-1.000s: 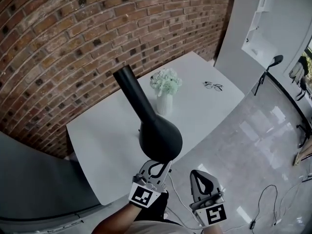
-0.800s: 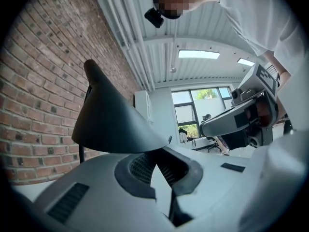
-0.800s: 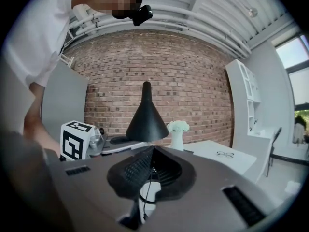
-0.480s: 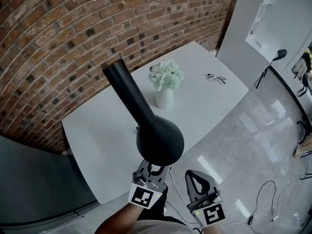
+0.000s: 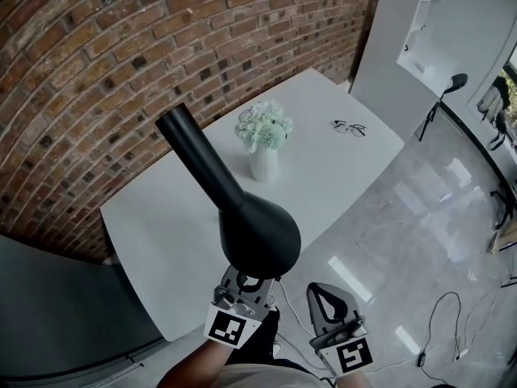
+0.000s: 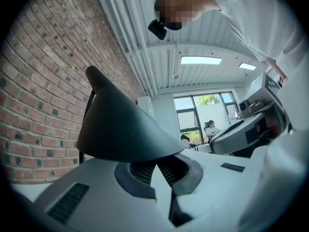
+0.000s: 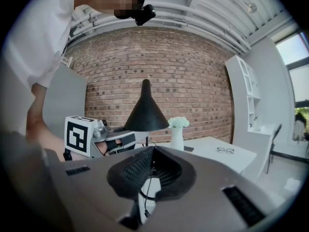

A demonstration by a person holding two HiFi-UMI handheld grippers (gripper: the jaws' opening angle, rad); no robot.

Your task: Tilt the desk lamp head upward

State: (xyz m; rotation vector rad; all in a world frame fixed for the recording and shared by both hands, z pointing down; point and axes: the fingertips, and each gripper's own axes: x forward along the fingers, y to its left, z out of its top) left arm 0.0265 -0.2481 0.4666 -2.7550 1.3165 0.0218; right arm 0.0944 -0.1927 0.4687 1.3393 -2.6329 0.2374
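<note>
The black cone-shaped lamp head [image 5: 242, 217] hangs over the white table [image 5: 161, 225], its wide mouth toward me and its narrow end pointing up at the brick wall. My left gripper [image 5: 246, 285] is shut and sits right under the rim of the wide mouth. In the left gripper view the lamp head [image 6: 120, 124] lies directly above the closed jaws of my left gripper [image 6: 161, 170], and I cannot tell whether it touches them. My right gripper [image 5: 331, 305] is shut on nothing, beside the left one and below the table edge. The right gripper view shows the lamp head [image 7: 145, 115] above the left gripper [image 7: 120, 141].
A white vase of pale flowers [image 5: 263, 136] stands mid-table behind the lamp head. Glasses [image 5: 349, 127] lie near the table's right end. The brick wall runs along the far side. A grey panel [image 5: 48, 314] stands at the left; a black cable [image 5: 444, 330] lies on the glossy floor.
The lamp head's narrow end has swung leftward in the head view. My left gripper stays under the wide rim, slightly lower and further left. The right gripper has barely moved.
</note>
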